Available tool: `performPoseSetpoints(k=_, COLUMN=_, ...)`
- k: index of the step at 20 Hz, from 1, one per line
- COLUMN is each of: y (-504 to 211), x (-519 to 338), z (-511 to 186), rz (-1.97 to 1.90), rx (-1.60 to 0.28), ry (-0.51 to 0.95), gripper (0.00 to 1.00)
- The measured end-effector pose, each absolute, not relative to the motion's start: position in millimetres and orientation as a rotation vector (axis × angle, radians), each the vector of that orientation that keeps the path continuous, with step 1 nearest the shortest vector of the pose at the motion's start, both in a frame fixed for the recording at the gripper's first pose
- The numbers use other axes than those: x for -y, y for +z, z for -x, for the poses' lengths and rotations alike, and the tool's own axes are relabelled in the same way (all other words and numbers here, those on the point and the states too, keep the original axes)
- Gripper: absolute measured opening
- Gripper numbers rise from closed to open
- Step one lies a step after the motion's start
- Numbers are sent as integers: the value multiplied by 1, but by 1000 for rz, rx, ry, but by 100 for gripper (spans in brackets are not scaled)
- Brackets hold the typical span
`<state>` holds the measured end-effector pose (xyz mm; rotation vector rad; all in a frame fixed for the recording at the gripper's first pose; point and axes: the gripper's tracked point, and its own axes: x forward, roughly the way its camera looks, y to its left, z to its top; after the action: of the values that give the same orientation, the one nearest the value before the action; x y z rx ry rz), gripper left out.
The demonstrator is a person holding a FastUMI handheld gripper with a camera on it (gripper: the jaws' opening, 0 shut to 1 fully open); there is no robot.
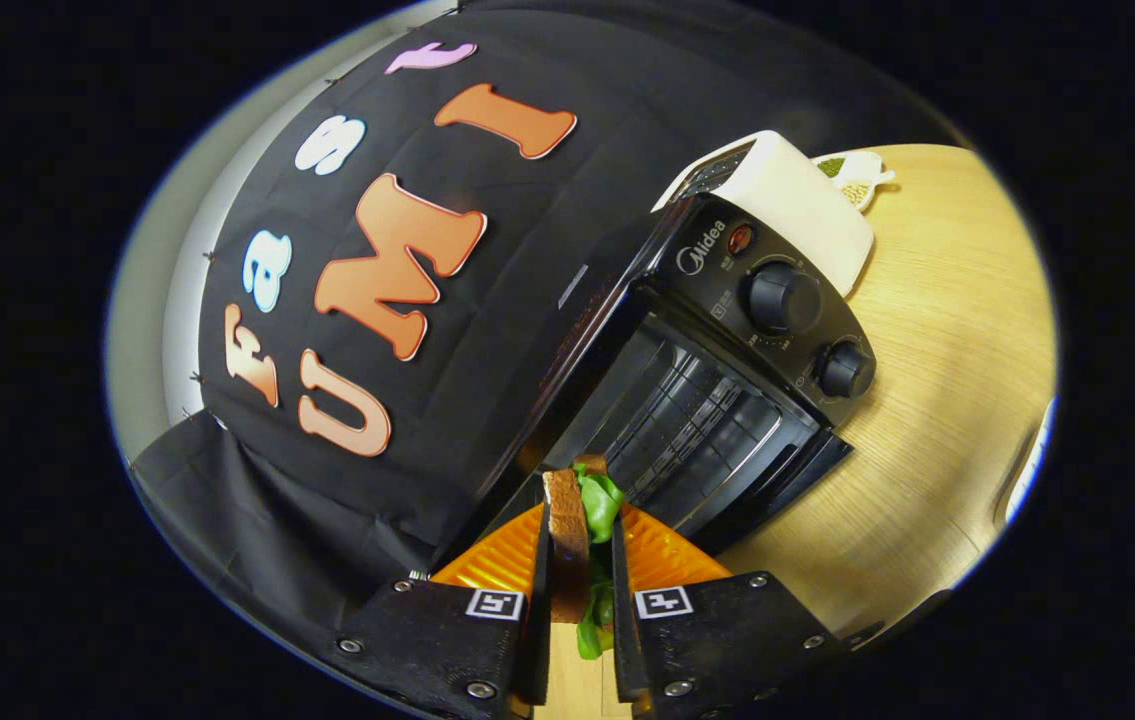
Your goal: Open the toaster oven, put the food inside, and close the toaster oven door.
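Wooden table [937, 420], toaster oven [727, 380] near its back edge, door open. Gripper [582, 570] clenched on sandwich [582, 540], just before the oven mouth.

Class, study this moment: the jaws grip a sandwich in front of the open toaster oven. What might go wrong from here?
1. The sandwich is clamped on edge, lettuce bulging out; filling may slip loose.
2. The gripper comes in tilted to the toaster oven; bread may catch the opening's frame or wire rack.
3. The lowered door lies just ahead; the jaws might knock it.
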<state>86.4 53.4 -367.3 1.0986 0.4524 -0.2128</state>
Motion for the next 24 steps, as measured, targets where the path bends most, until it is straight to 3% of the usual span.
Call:
performPoseSetpoints(k=17, y=-398, x=-39, z=-131, rz=-1102, rx=-245, ry=-433, gripper=28)
performPoseSetpoints(k=21, y=-409, x=-37, z=-122, rz=-1026, rx=-333, ry=-464, gripper=45)
performPoseSetpoints(k=24, y=-406, x=-27, z=-115, rz=-936, rx=-351, ry=-465, gripper=74)
